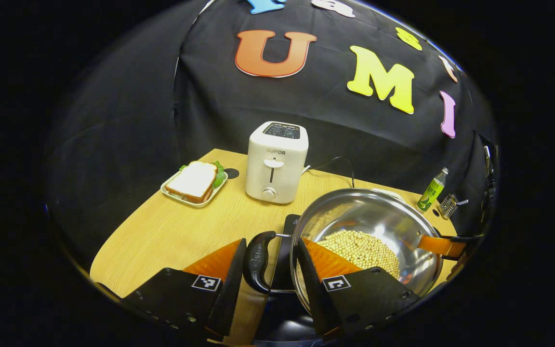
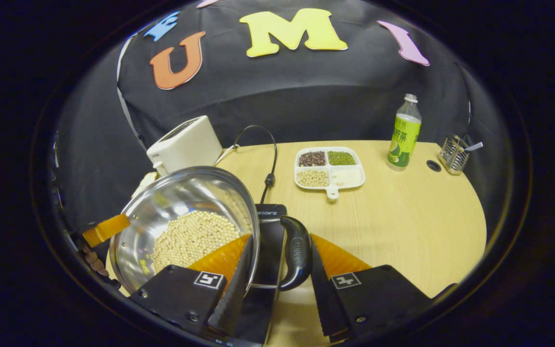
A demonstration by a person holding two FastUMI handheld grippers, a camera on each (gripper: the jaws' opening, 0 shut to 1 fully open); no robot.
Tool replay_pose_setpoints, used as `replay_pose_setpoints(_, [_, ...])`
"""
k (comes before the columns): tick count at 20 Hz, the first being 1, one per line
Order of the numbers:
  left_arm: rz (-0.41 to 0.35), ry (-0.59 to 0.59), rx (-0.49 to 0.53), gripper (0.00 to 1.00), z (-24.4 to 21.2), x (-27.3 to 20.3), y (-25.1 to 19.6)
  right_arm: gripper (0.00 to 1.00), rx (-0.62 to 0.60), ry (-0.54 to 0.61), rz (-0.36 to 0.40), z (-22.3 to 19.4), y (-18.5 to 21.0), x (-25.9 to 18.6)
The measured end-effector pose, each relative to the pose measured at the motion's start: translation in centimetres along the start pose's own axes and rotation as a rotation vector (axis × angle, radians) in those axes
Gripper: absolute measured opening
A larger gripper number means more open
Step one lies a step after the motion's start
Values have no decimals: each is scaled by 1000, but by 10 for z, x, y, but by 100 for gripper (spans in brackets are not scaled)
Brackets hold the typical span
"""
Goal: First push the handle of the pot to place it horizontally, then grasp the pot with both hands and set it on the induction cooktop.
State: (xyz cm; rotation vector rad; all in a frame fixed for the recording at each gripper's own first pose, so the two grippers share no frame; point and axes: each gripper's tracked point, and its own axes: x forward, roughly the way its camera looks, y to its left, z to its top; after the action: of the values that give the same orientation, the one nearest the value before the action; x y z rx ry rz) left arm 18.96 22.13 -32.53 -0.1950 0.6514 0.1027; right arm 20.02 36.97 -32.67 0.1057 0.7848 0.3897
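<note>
Basically, status at that frame:
pot: steel pot (image 1: 369,226) half full of pale beans (image 1: 362,248), sitting over the black induction cooktop (image 1: 284,260), whether resting or just lifted I could not tell.
handles: both black side handles (image 1: 257,262) lay flat, so the push step looked done.
left hand-held gripper (image 1: 269,282): fingers spread either side of its handle, the inner one against the pot wall; not pinching.
right hand-held gripper (image 2: 277,279): same on the far handle (image 2: 297,260), jaws apart, no clamp seen.
step: two-handed grasp, probably at closing or at release; cannot tell which.
next move: if grasping, both would need to close evenly and lift level, or the beans shift.
around: toaster (image 1: 276,161) and its cable (image 2: 265,159) just behind the cooktop; sandwich plate (image 1: 194,183), divided bean tray (image 2: 329,168), green bottle (image 2: 404,135), wire holder (image 2: 455,154) well apart on the counter (image 2: 403,217).
in the way: only the cable near the cooktop's back edge.
</note>
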Motion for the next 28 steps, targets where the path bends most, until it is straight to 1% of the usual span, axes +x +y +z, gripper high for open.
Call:
replay_pose_setpoints(1, [-4, 0, 1, 53, 1, -2, 1, 70, 2, -9, 4, 1, -1, -1])
replay_pose_setpoints(2, [-2, -8, 8, 64, 3, -4, 2, 72, 0, -19, 24, 3, 2, -1])
replay_pose_setpoints(4, [29, -34, 3, 69, 9, -11, 10, 74, -22, -30, 37, 6, -2, -2])
replay_pose_setpoints(5, [35, -46, -17, 82, 11, -15, 12, 83, -22, -43, 39, 8, -3, -2])
replay_pose_setpoints(7, [42, -61, -43, 92, 12, -25, 12, 82, -18, -85, 63, 16, -2, -10])
replay_pose_setpoints(8, [55, -68, -38, 94, 11, -30, 14, 81, -22, -98, 70, 17, -3, -17])
replay_pose_setpoints(10, [78, -97, -22, 95, 14, -44, 15, 82, -8, -136, 77, 20, -7, -33])
replay_pose_setpoints(13, [79, -149, -14, 96, 20, -75, 5, 83, 6, -169, 83, 16, -15, -66])
replay_pose_setpoints(15, [67, -202, -11, 95, 26, -98, -5, 94, -4, -216, 69, 17, -24, -90])
replay_pose_setpoints(19, [51, -272, 23, 95, 32, -145, -32, 93, -30, -316, 24, 17, -44, -145])
replay_pose_setpoints(21, [29, -307, 48, 95, 37, -170, -50, 94, -43, -364, -6, 16, -57, -176])
replay_pose_setpoints(22, [20, -323, 59, 96, 38, -184, -59, 92, -44, -389, -19, 17, -63, -192])
replay_pose_setpoints(24, [11, -364, 81, 95, 45, -202, -75, 94, -41, -436, -33, 18, -75, -222])
replay_pose_setpoints(25, [5, -382, 90, 95, 47, -213, -81, 96, -39, -457, -44, 19, -82, -237])
replay_pose_setpoints(28, [-28, -425, 113, 95, 51, -244, -104, 97, -9, -514, -67, 18, -101, -283])
